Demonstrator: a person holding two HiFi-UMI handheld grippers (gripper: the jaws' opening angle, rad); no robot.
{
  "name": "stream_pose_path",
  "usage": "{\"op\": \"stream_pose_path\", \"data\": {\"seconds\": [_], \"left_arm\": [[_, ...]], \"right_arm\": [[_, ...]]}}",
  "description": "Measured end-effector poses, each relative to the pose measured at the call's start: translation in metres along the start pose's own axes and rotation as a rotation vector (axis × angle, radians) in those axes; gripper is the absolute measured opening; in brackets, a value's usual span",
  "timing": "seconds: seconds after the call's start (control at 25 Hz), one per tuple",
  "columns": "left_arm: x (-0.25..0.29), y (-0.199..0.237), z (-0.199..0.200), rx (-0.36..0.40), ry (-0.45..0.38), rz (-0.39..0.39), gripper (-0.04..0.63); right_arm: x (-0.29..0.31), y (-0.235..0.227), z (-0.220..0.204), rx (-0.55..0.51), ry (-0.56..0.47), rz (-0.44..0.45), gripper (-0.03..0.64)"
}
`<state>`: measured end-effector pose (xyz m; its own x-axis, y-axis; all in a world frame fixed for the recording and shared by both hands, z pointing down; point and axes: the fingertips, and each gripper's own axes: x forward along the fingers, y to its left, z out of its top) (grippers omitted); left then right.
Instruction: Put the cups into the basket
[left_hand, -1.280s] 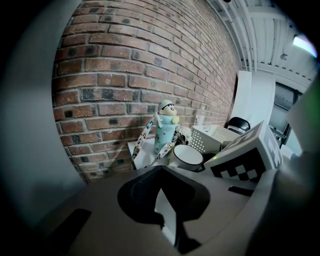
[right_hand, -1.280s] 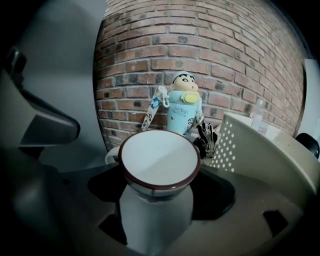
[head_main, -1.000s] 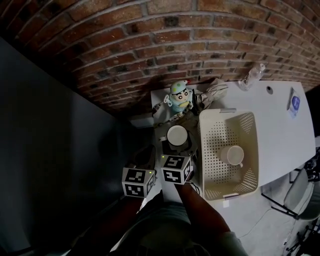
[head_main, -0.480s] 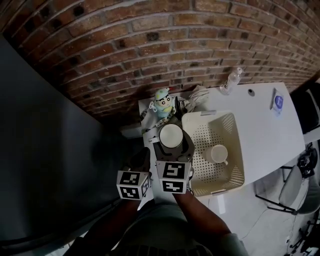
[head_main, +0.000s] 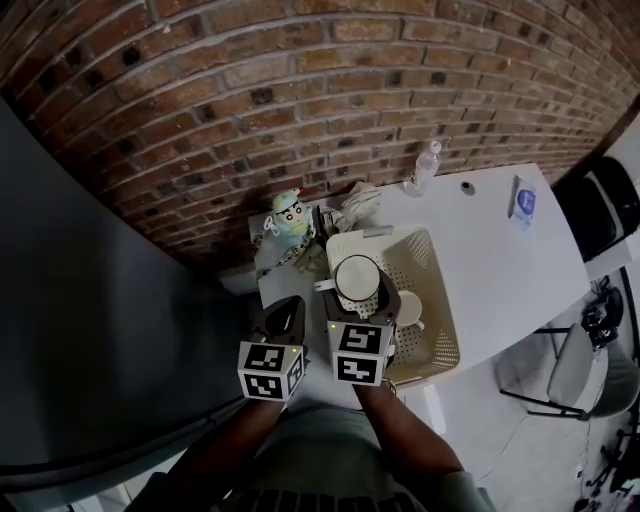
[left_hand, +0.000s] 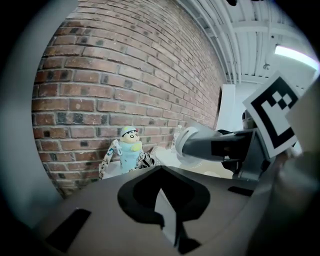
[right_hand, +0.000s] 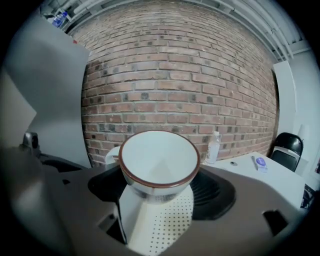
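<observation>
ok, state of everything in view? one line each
right gripper: shut on the held cup
held cup: upright, empty, in the air over the basket
left gripper: shut, empty
basket: on the table, one cup inside
cup in basket: inside, partly hidden by the right gripper
bottle: standing upright
doll: upright at the table's far edge
</observation>
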<state>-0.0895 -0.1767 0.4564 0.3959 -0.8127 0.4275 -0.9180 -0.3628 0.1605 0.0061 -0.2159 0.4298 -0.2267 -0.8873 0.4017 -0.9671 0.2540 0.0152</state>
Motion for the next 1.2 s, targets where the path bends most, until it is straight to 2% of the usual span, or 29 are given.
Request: {"op": "stream_pose_path", "data": {"seconds": [0.2,0.44,1.2], "left_arm": [[0.007,-0.012,0.001,0.015,0.006,-0.003,0.006],[0.016,-0.018,0.002,0.02,0.019,0.001,0.006],[0.043,-0.001,0.006,0.009,0.039,-0.025,0.006]], "right_arm": [[0.01,-0.027,-0.034,0.014,0.074,-0.049,0.376],[0.025,-0.04,-0.064,-0.005,0.15,-0.063,0.376],[0.078,-0.051,-0.098,0.005,0.299,-0.151,0.376]]}}
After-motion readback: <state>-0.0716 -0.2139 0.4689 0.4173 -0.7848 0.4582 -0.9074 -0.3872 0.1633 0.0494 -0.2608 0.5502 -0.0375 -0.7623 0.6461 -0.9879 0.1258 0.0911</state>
